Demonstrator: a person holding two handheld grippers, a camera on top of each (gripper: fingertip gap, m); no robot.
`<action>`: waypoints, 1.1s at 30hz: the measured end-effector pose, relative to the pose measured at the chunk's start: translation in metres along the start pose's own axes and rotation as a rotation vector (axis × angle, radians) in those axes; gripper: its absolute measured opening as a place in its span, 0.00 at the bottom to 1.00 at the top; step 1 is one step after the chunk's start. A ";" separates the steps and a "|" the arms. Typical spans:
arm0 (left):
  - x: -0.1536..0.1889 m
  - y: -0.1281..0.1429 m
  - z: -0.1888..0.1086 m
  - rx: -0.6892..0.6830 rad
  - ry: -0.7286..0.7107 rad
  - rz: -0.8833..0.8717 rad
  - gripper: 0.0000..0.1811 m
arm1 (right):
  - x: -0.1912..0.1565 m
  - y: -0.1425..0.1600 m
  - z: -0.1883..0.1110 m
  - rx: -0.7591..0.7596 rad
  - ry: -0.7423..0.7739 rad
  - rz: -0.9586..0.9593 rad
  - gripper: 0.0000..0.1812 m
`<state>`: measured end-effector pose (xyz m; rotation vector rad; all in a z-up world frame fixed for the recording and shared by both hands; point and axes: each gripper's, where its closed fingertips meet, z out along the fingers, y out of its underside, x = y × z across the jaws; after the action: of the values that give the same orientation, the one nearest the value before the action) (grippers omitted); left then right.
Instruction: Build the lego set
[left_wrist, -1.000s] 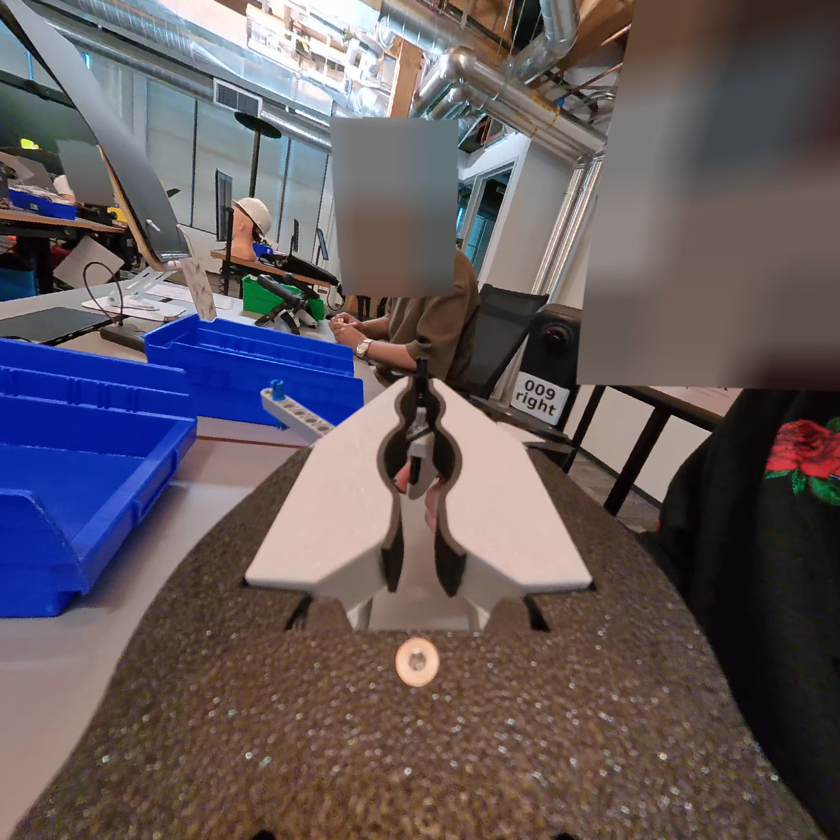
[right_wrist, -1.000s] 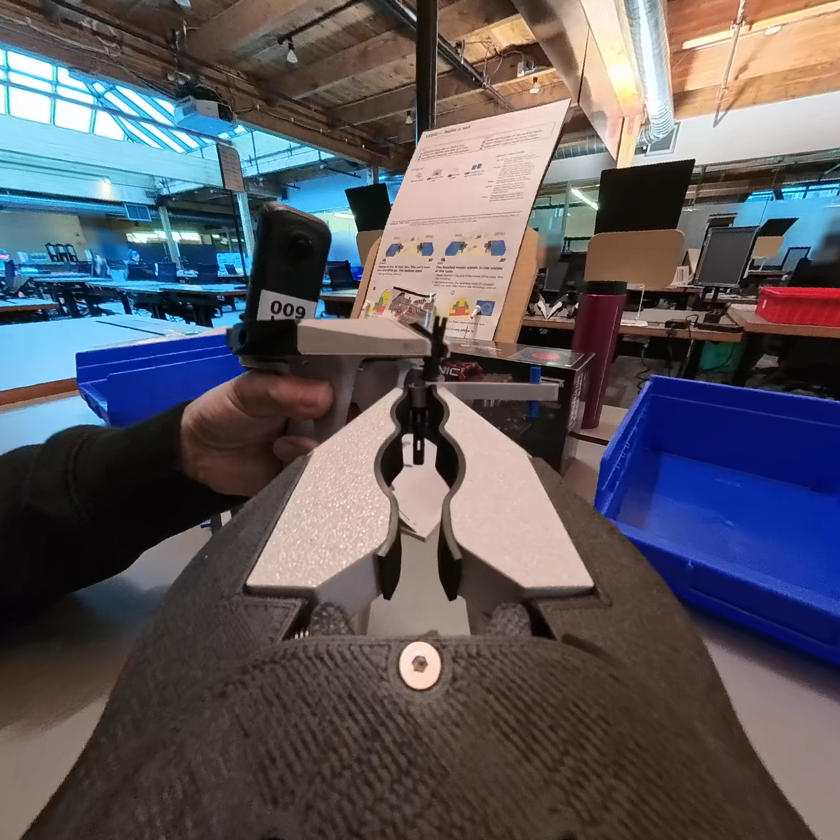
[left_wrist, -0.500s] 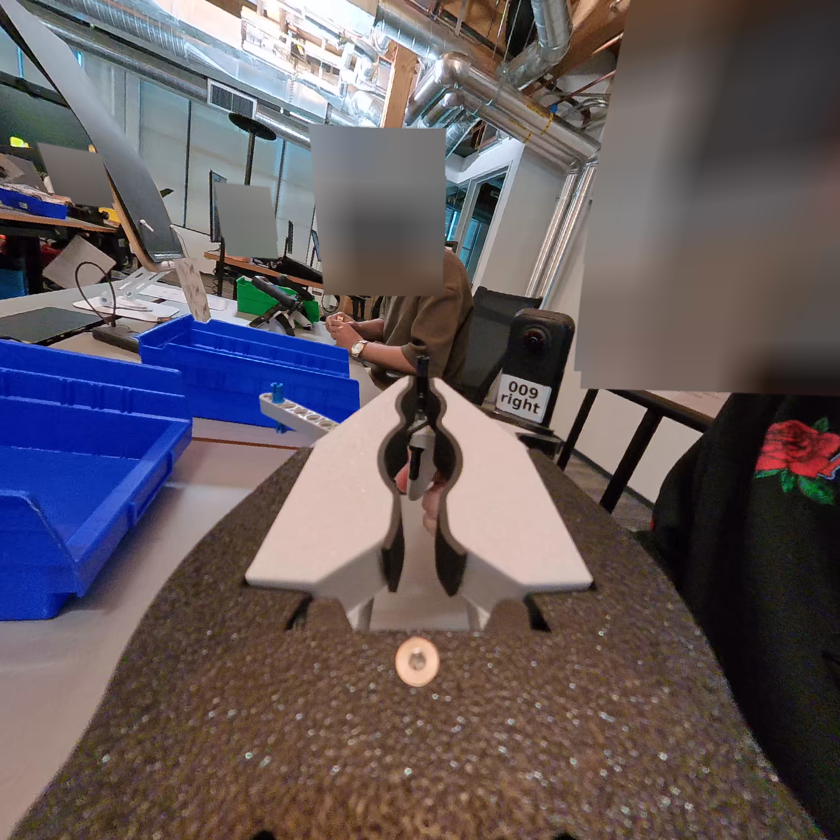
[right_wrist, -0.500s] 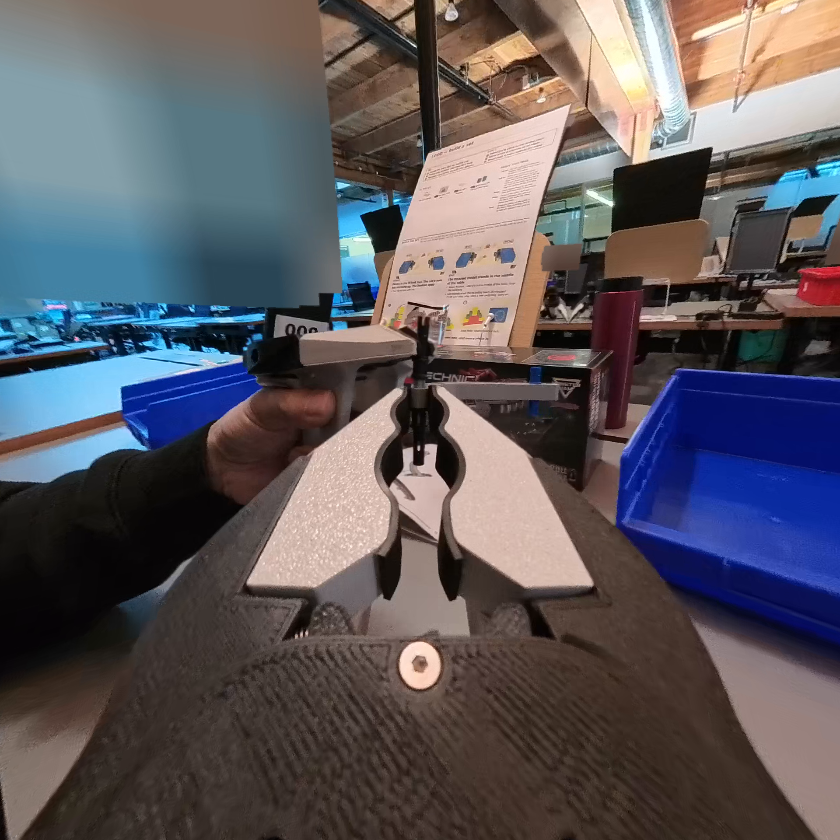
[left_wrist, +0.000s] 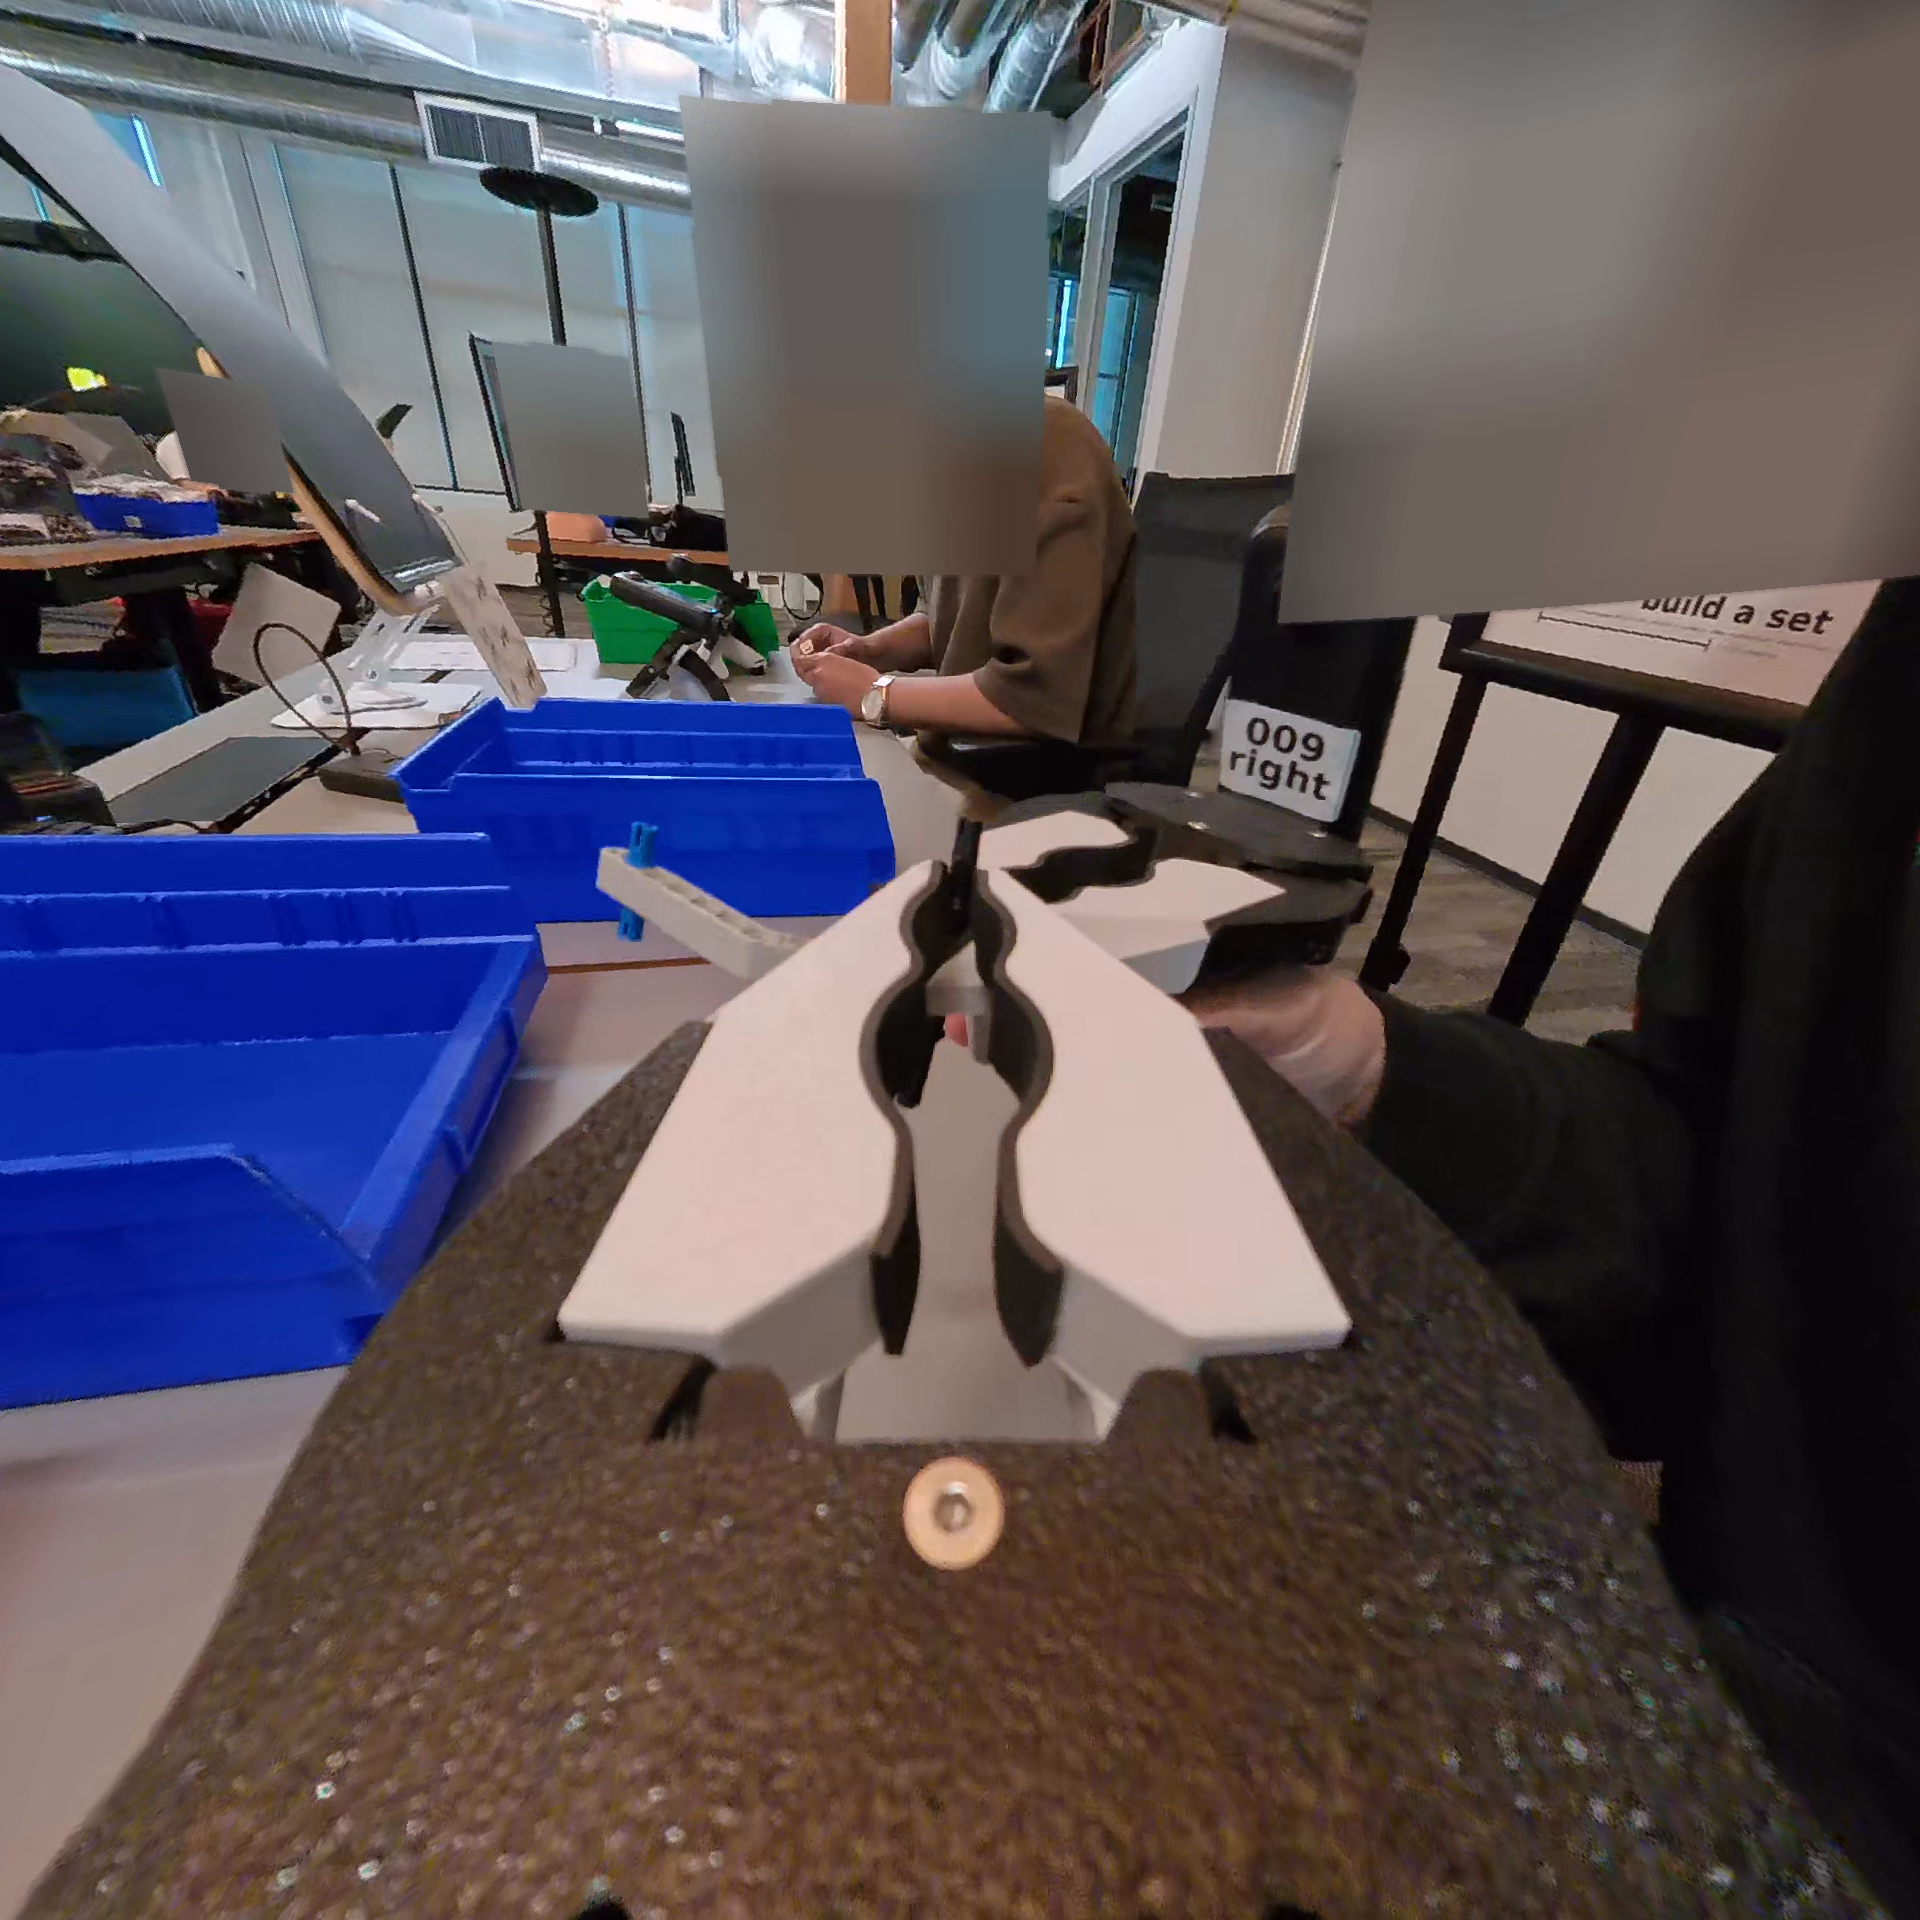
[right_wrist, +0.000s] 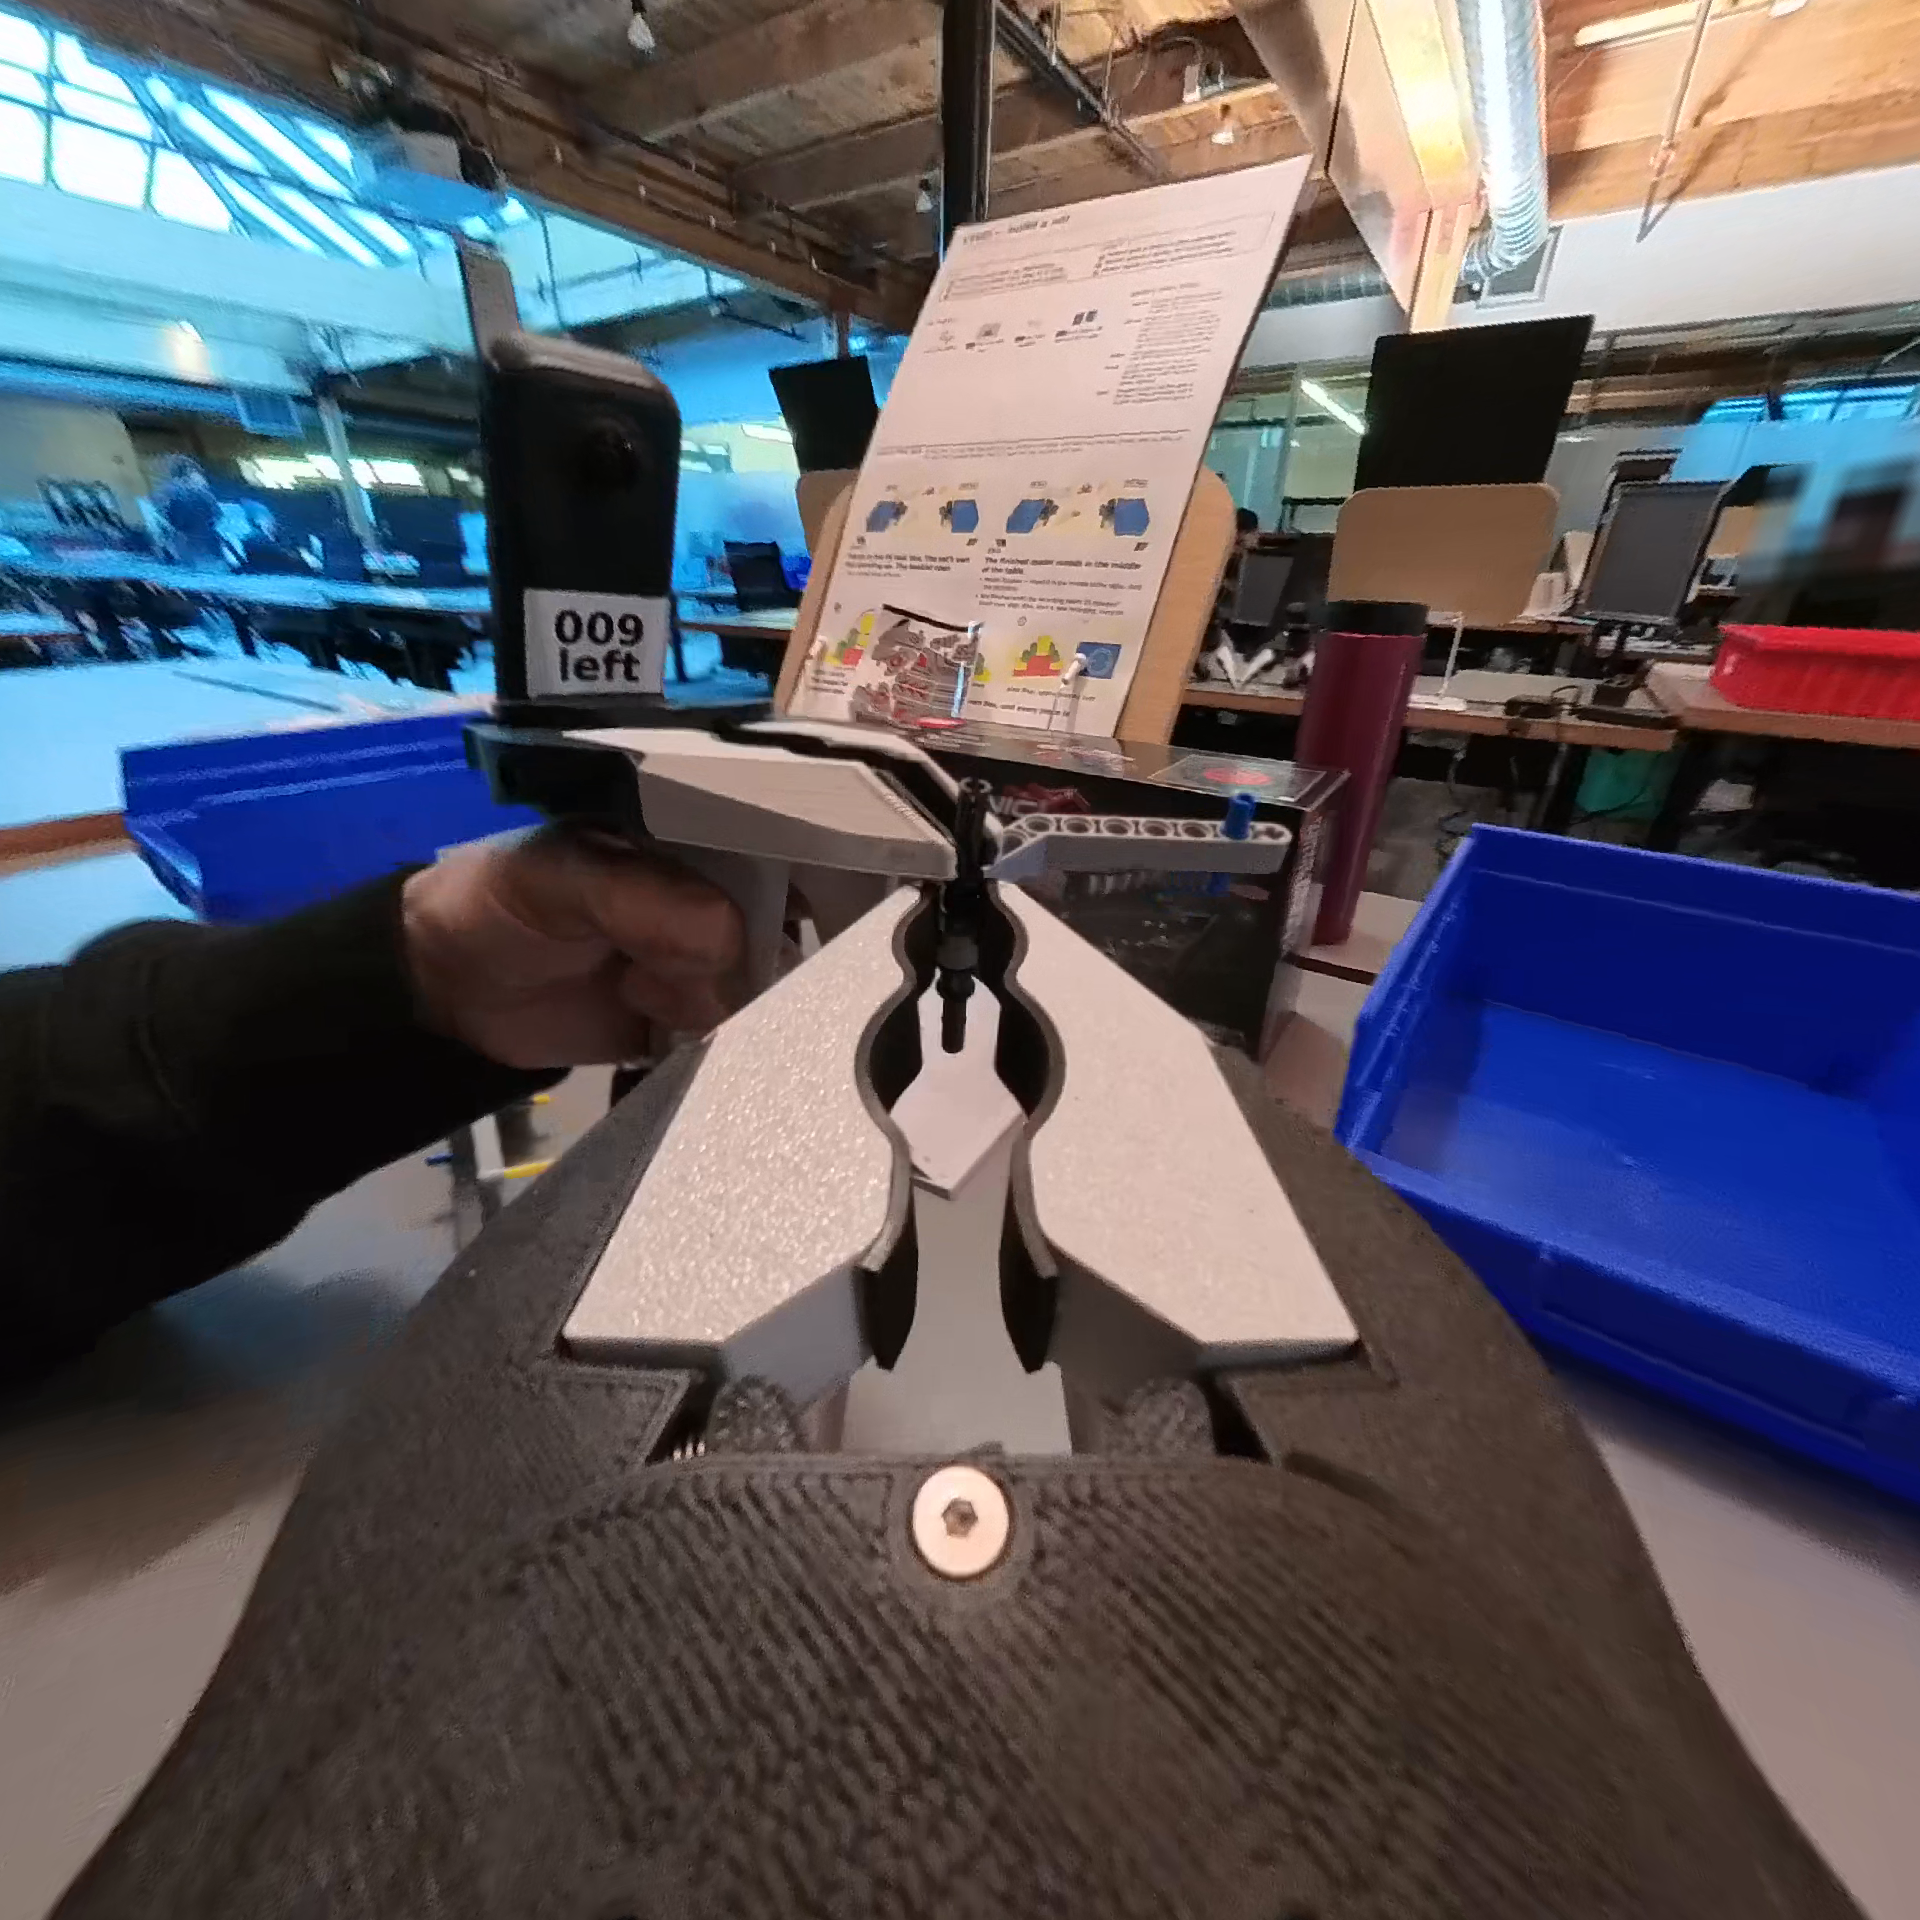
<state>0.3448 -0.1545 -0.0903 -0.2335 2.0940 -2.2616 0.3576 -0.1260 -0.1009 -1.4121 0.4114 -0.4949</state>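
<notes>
My left gripper (left_wrist: 961, 914) is shut on one end of a grey lego beam with holes (left_wrist: 707, 920). The beam sticks out to the left and has a blue pin (left_wrist: 639, 868) near its far end. My right gripper (right_wrist: 958, 909) is shut on a black pin (right_wrist: 954, 977), held upright. Its top touches the beam (right_wrist: 1132, 831) right at the left gripper's (right_wrist: 925, 831) tips. In the left wrist view the right gripper (left_wrist: 1081, 883) comes in from the right, with the black pin (left_wrist: 963, 847) at my fingertips. Both are held above the table.
Blue bins stand at the left (left_wrist: 208, 1091) and behind (left_wrist: 644, 790), and another at the right in the right wrist view (right_wrist: 1662, 1143). A black lego box (right_wrist: 1143, 904), an instruction board (right_wrist: 1081, 416) and a maroon bottle (right_wrist: 1361, 769) stand behind. A person (left_wrist: 1039, 623) sits at the far table. My two grippers' fingertips are within a few centimetres of each other.
The two grippers have come together. The right gripper moved into the left wrist view, bringing the black pin up against the beam's held end.
</notes>
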 end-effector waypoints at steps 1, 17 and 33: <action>0.000 -0.001 0.000 0.006 0.002 -0.004 0.01 | 0.001 0.000 0.000 -0.013 0.018 -0.029 0.03; -0.015 -0.009 -0.014 0.011 -0.031 -0.388 0.44 | 0.011 -0.008 -0.006 -0.034 0.261 -0.490 0.03; 0.042 0.008 -0.029 -0.238 0.261 -0.268 0.47 | -0.061 -0.020 0.000 0.100 0.140 -1.169 0.02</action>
<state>0.2989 -0.1325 -0.0967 -0.2542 2.6144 -2.2839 0.3054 -0.0941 -0.0821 -1.4180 -0.3907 -1.5313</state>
